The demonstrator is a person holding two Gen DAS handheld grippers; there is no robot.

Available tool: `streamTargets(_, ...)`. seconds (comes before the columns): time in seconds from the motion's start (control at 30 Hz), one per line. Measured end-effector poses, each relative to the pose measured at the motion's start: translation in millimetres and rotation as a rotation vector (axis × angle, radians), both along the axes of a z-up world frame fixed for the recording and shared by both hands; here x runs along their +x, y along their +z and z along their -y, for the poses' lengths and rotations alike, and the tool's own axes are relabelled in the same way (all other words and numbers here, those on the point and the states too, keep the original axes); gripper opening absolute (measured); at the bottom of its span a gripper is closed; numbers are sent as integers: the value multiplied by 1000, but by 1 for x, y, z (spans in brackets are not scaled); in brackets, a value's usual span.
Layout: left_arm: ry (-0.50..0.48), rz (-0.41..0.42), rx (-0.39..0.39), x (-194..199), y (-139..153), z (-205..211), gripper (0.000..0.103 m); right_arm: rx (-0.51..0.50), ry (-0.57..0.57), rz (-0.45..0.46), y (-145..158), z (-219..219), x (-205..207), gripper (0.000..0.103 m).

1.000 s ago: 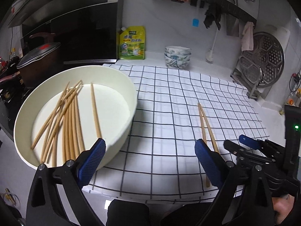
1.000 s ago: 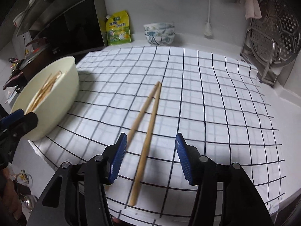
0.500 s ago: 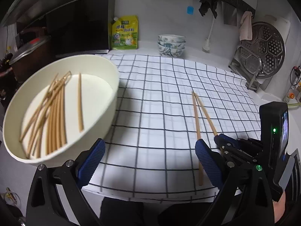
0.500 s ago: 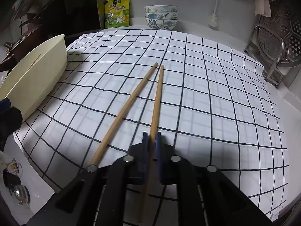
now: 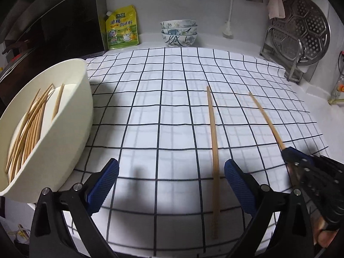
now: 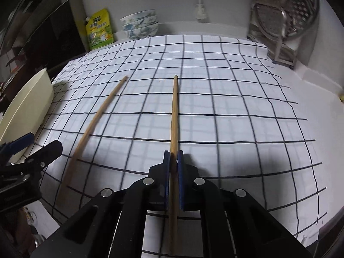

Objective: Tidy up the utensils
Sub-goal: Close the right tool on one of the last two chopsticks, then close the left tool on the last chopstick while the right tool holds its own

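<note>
Chopsticks are what I am sorting, and two are out on the checked cloth [image 5: 172, 107]. My right gripper [image 6: 173, 167] has its blue jaws pinched tight on one chopstick [image 6: 174, 116], near its thick end, with the thin tip pointing far away. The other chopstick [image 5: 214, 148] lies flat on the cloth, just left of the held one. My left gripper [image 5: 171, 182] has its jaws wide open with nothing in them, and the loose stick lies near its right jaw.

I think the held stick could slip or swing, because it is long, smooth and round and I only hold one end. The loose stick could roll away if I bump it, or the soft cloth could bunch up under a jaw.

More wooden sticks lie in a heap in the cream tub [image 5: 71, 116] on the left. It looks hard and smooth, with a round rim.
</note>
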State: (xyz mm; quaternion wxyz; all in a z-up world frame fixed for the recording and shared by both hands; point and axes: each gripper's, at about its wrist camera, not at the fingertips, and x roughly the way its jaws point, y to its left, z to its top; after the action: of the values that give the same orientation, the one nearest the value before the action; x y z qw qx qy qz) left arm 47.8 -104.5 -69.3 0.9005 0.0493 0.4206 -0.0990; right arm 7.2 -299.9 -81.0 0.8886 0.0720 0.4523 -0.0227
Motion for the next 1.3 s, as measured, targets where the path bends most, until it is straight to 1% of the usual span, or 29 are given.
streamTargets(0.07, 4, -6, 11, 6, -3, 5, 97, 16, -5, 6, -1, 6, 0, 7)
streamTargets(0.13, 3, -19, 20, 12, -7, 10, 97, 9, -1, 7, -1, 5, 0, 7)
streamTargets(0.17, 3, -24, 23, 15, -9, 12, 97, 4, 5, 10, 0, 4, 0, 10)
streamTargets(0.2, 4, -28, 26, 17, -11, 13, 97, 7, 13, 15, 0, 4, 0, 22)
streamTargets(0.27, 7, -35, 33, 20, -14, 16, 97, 6, 27, 31, 3, 1, -1, 35)
streamTargets(0.37, 10, -45, 47, 25, -20, 20, 97, -56, 23, 44, 6, -1, 0, 35)
streamTargets(0.43, 14, -50, 53, 27, -24, 22, 98, -64, 21, 39, 3, -1, 2, 35)
streamTargets(0.53, 28, -50, 32, 31, -24, 22, 98, -60, 34, 16, -2, -2, 5, 35)
streamTargets(0.6, 32, -45, 30, 34, -24, 24, 98, -84, 43, 15, -3, -6, 5, 34)
streamTargets(0.63, 34, -40, 32, 34, -24, 25, 97, -95, 48, 16, -3, -9, 5, 33)
streamTargets(0.67, 35, -37, 30, 34, -24, 25, 95, -100, 53, 19, -3, -10, 5, 25)
streamTargets(0.7, 34, -37, 23, 34, -24, 26, 93, -101, 55, 20, -3, -11, 5, 14)
streamTargets(0.73, 33, -32, 19, 33, -23, 26, 86, -107, 56, 20, -3, -11, 5, 10)
streamTargets(0.77, 27, -24, 19, 31, -21, 28, 75, -112, 55, 20, -3, -12, 5, 7)
streamTargets(0.8, 10, -24, 7, 30, -20, 29, 68, -113, 56, 21, -3, -12, 4, 7)
streamTargets(0.83, -4, -23, 7, 29, -18, 32, 56, -111, 55, 22, -3, -11, 4, 7)
streamTargets(0.87, -17, -24, 3, 28, -17, 34, 40, -111, 56, 22, -3, -11, 4, 7)
streamTargets(0.9, -27, -26, 0, 27, -16, 36, 32, -110, 56, 23, -3, -11, 4, 7)
streamTargets(0.93, -34, -32, -3, 26, -15, 37, 16, -104, 54, 24, -3, -10, 3, 7)
streamTargets(0.97, -40, -39, -11, 25, -15, 37, 8, -91, 52, 27, -3, -9, 3, 6)
streamTargets(1.13, -40, -63, -58, 18, -12, 28, 7, 2, 42, 34, -2, -1, 0, 6)
streamTargets(1.23, -40, -51, -85, 11, -2, 17, 7, 38, 39, 53, 5, -2, -3, 6)
streamTargets(1.3, -39, -31, -94, 7, 9, 11, 7, 43, 42, 69, 12, -7, -3, 6)
